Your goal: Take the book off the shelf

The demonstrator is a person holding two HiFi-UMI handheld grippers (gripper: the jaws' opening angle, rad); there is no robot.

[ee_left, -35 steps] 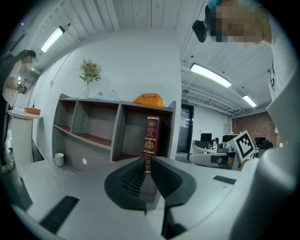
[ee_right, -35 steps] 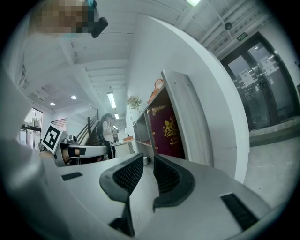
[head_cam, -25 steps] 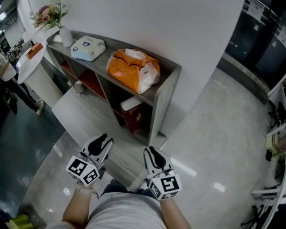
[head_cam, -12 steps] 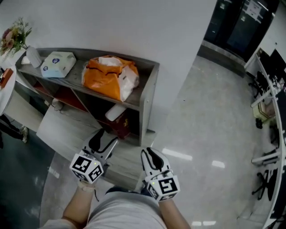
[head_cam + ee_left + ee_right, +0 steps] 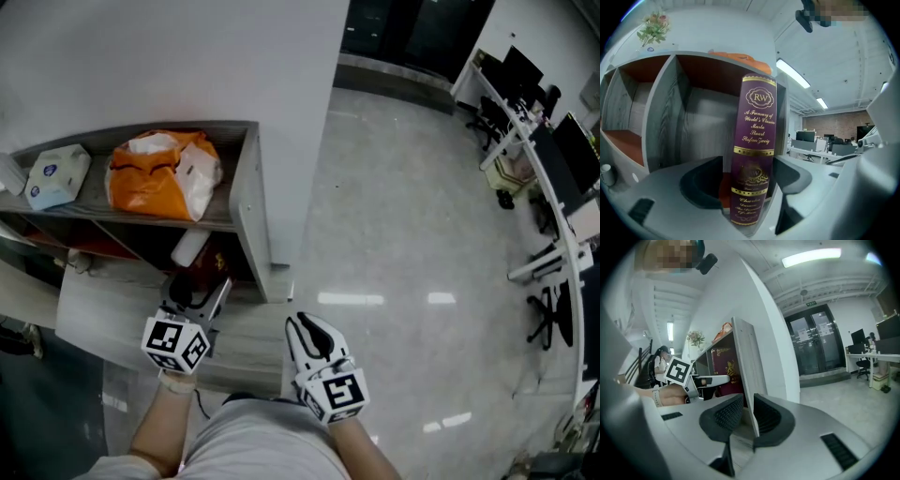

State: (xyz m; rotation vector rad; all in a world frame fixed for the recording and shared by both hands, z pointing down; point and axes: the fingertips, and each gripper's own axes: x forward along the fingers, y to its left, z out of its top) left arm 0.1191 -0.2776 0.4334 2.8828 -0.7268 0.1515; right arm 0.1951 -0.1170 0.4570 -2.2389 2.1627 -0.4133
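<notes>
A dark maroon book [image 5: 752, 150] with gold lettering stands upright at the right end of the grey shelf's [image 5: 248, 192] lower compartment; it also shows in the head view as the book [image 5: 202, 270]. My left gripper [image 5: 746, 180] is pushed in around its spine, jaws opening wide, with a gap on each side of the book. In the head view the left gripper [image 5: 195, 289] reaches into that compartment. My right gripper [image 5: 302, 326] hangs lower right of the shelf's corner. Its jaws [image 5: 743, 416] stand a narrow gap apart with nothing between them.
An orange bag [image 5: 155, 178] and a tissue box [image 5: 56, 176] lie on the shelf top. A white object [image 5: 190, 248] rests over the book. The shelf's side panel [image 5: 745, 362] stands just ahead of the right gripper. Desks and chairs [image 5: 548, 169] line the far right.
The view has swung right, so the shelf now sits at the left. My left gripper has moved forward into the lower compartment and its jaws have widened around the book. The right gripper stays low.
</notes>
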